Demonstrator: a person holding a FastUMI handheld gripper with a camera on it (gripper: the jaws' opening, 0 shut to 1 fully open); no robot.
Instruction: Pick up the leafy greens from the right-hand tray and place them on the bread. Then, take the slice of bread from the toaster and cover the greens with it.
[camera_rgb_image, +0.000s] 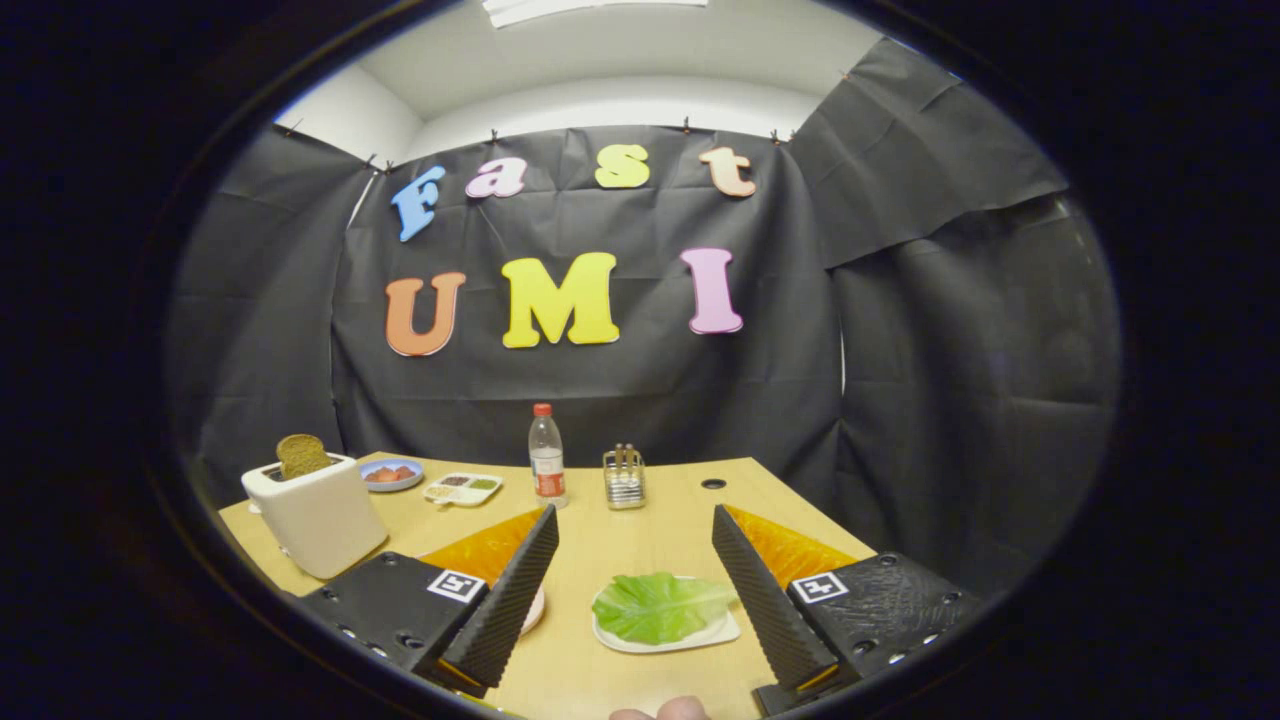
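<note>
We see the claw (634, 560) wide open, fingers spread well apart, nothing held between them, raised above the wooden worktop (600, 530). The leafy greens (660, 605) lie flat on a white tray (700, 636), sitting between the fingers, closer to the right finger; the greens' right end runs up to that finger, contact we cannot tell. Beside the left finger, a pinkish plate (536, 610) peeks out, mostly hidden by that finger, so we cannot tell what is on it.

Beyond the left finger stands a white toaster (315, 515) with a brown slice of bread (302, 455) sticking up out of its slot. Behind the toaster sits a blue plate (391, 474) with reddish pieces on it, and just beside it a small divided dish (462, 489) with dark and green fillings. Further along the back, a clear bottle (546, 457) with a red cap stands upright, and near it a metal holder (624, 478). A round dark hole (713, 484) shows in the worktop near its back edge. A fingertip (672, 710) shows at the near edge, below the tray.
</note>
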